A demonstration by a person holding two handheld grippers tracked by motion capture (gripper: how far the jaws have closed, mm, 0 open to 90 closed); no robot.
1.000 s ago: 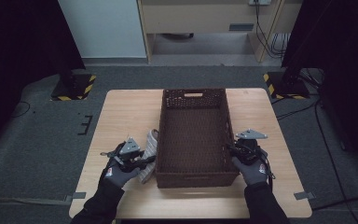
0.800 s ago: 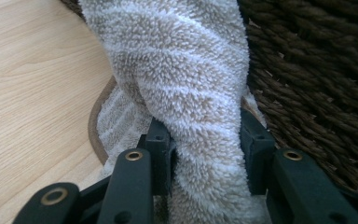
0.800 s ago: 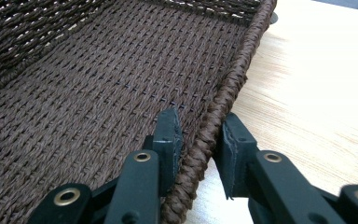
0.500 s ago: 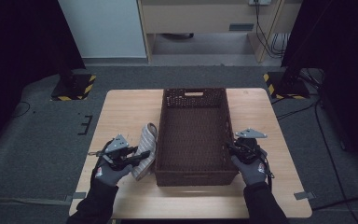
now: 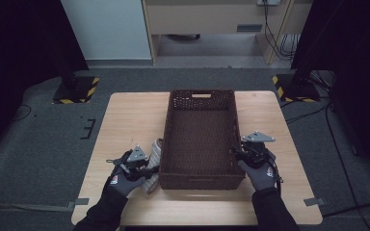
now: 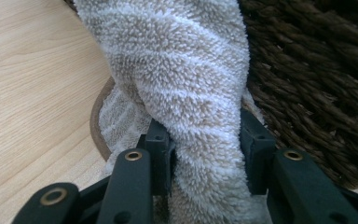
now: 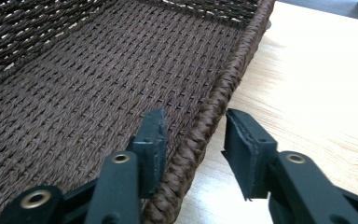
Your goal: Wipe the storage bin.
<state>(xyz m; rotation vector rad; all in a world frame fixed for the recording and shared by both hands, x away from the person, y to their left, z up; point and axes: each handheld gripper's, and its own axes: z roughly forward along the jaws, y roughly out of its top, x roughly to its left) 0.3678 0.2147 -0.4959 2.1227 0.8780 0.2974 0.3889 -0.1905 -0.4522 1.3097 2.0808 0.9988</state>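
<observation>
We see two tongs, one in each gloved hand. The left tongs are clamped on a bunched fold of one cream-and-beige striped towel, their black pads pressing into the pile from both sides; in the high view these left tongs sit at the near left corner of the basket, with the towel lying on the counter and touching the basket's left wall. The right tongs stand apart, their jaws having just been opening, and the braided rim of the basket's right wall runs up between them, with neither pad pressing on it; one jaw is inside the basket, the other outside over the wood. In the high view the right tongs are at the near part of the right wall. There is one dark brown woven basket, long and rectangular, in the middle of one light wooden counter, with a handle slot in its far wall. A small red mark shows on each glove, too small for us to read. On the floor beyond the counter we count two stand feet with yellow-and-black striping, one far left and one far right.
</observation>
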